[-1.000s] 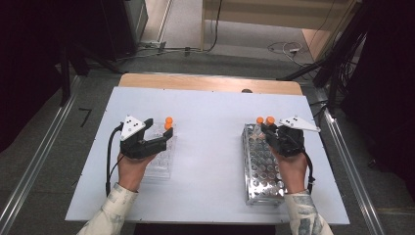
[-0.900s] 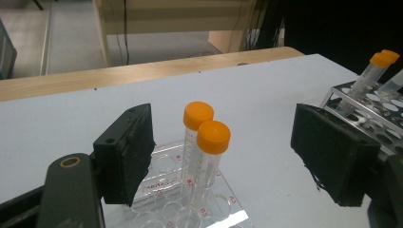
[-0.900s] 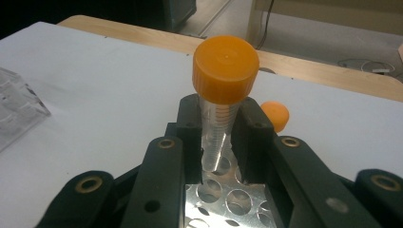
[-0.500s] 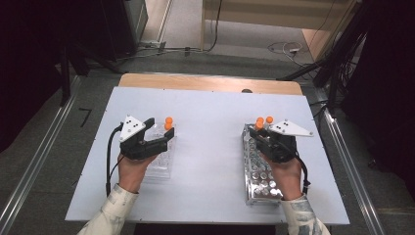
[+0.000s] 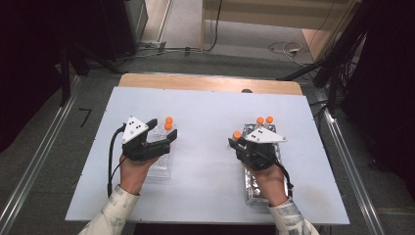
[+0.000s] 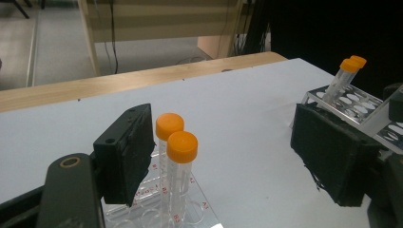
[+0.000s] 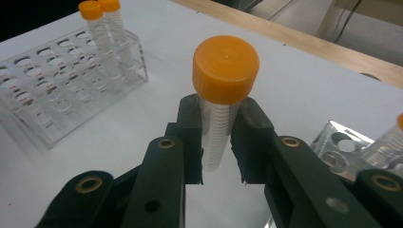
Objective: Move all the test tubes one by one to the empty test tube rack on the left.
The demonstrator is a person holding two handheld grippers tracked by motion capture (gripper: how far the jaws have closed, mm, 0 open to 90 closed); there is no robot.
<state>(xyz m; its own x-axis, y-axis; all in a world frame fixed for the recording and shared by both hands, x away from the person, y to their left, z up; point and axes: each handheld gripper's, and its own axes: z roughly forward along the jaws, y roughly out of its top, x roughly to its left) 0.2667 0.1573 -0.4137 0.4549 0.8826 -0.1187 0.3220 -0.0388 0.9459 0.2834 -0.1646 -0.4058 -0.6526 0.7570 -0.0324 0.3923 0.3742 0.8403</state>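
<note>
My right gripper point(image 5: 235, 143) point(image 7: 220, 142) is shut on a clear tube with an orange cap point(image 5: 237, 134) point(image 7: 223, 71), held upright just left of the metal rack point(image 5: 254, 192) point(image 7: 342, 137). Two more orange-capped tubes point(image 5: 265, 120) point(image 6: 347, 71) stand at that rack's far end. My left gripper point(image 5: 164, 131) point(image 6: 228, 161) stands open over the far end of the clear plastic rack point(image 5: 161, 167) point(image 6: 192, 213) point(image 7: 57, 95). Two capped tubes point(image 5: 168, 123) point(image 6: 177, 142) stand in this rack between the jaws, close beside one jaw.
The white table top point(image 5: 205, 112) lies between the two racks. A wooden strip point(image 5: 205, 83) runs along its far edge. Metal rails point(image 5: 342, 147) flank the table, and cables lie on the floor behind.
My right gripper has carried its tube leftwards, off the metal rack and toward the table's middle. The left hand has stayed where it was.
</note>
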